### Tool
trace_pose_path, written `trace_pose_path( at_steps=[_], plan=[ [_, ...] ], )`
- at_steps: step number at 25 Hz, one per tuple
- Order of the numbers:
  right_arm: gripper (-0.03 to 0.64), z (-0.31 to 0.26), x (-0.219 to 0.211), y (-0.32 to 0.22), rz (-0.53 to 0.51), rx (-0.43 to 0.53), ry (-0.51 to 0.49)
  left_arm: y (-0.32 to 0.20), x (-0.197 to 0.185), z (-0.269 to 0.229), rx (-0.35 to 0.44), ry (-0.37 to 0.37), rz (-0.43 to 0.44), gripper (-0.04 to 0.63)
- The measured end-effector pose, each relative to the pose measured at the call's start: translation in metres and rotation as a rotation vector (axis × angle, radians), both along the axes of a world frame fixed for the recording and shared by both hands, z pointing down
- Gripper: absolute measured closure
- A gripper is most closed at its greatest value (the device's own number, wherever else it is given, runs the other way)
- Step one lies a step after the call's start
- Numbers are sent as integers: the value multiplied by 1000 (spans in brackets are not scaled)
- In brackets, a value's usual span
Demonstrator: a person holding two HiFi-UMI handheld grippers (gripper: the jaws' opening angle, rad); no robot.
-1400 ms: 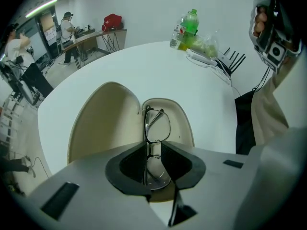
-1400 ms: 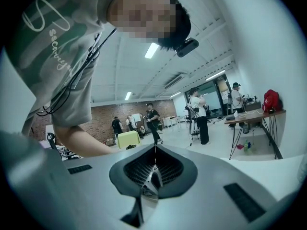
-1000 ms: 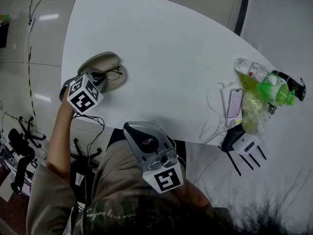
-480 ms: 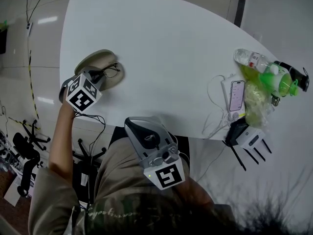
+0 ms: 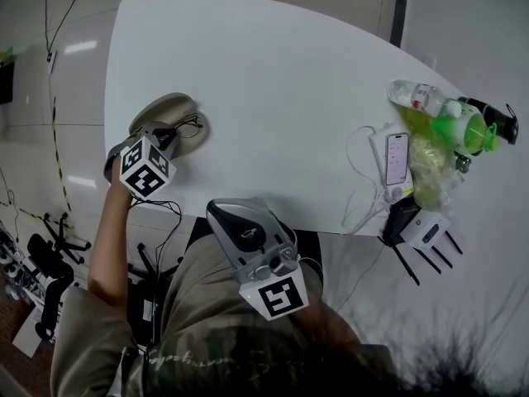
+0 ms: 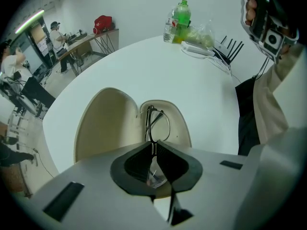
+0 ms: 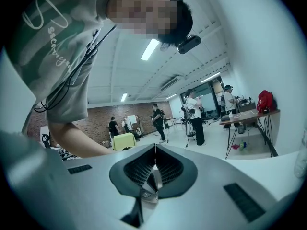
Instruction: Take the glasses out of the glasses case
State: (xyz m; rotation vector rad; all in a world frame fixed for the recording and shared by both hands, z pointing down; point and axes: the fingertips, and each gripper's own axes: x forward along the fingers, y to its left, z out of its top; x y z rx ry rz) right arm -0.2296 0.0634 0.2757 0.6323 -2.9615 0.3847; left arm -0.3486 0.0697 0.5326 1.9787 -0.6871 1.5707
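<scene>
The beige glasses case (image 5: 165,110) lies open near the table's left edge, its lid (image 6: 103,123) folded out to the left. The dark-framed glasses (image 6: 157,123) stand on edge in the case's tray (image 6: 182,128). My left gripper (image 6: 153,146) points steeply down over the tray. Its jaws have just been closing, and the thin frame is now pinched between their tips, with one lens showing behind them. In the head view the left gripper (image 5: 168,135) sits at the case's near side. My right gripper (image 5: 248,234) hangs shut and empty off the table, in front of my body.
At the table's right edge lie a green bottle (image 5: 453,129), a clear bottle (image 5: 413,98), a phone (image 5: 397,160) with white cables, and a crumpled plastic bag (image 5: 428,176). A router with antennas (image 5: 423,236) sticks out past the rim. The white table (image 5: 281,98) curves round.
Only the head view has shifted a little. The left gripper stays over the case and the right gripper stays by my body.
</scene>
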Motion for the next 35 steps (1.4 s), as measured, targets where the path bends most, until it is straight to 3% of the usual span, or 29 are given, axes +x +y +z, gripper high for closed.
trace_pose_path(
  at_steps=[10, 18, 26, 30, 35],
  plan=[
    [604, -5, 26, -4, 30, -9, -54, -1, -4, 1, -15, -42, -17, 554],
    [605, -4, 38, 10, -2, -30, -106, -3, -10, -7, 32, -127, -46, 554],
    [606, -4, 55, -3, 24, -33, -185, 3, -7, -4, -11, -174, -59, 554],
    [605, 12, 54, -6, 59, -66, -206, 1, -2, -8, 20, -161, -62, 554],
    [604, 28, 56, 1, 26, -36, -189, 6, 6, -11, 70, -159, -23, 554]
  ],
)
